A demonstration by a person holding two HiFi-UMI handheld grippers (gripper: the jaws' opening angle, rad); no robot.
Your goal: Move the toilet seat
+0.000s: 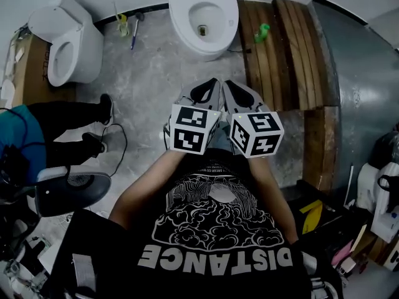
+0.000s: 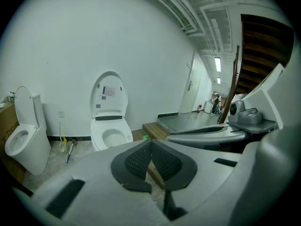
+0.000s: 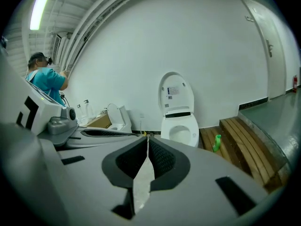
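Toilet seat (image 1: pixel 185 17), white wall (image 2: pixel 70 41), grey floor (image 1: pixel 149 73), wooden platform (image 1: pixel 280 48), left tool (image 2: pixel 151 144) and right tool (image 3: pixel 147 139) each closed

— What's straight ahead?
— A white toilet (image 2: pixel 110 134) against the wall, its lid (image 2: pixel 109 94) upright and the bowl open.
— And the left gripper (image 2: pixel 151 142)?
— Jaws pressed together, nothing between them.
— Anything beside the toilet?
— A second toilet (image 2: pixel 23 138) at far left, lid also up. Between them are a yellow cleaning tool (image 2: pixel 63 144) and a blue-handled one (image 2: pixel 70 150). A green bottle (image 2: pixel 146 137) sits at the wooden platform (image 2: pixel 155 128) on the right. The right gripper (image 2: pixel 175 136) reaches in alongside.
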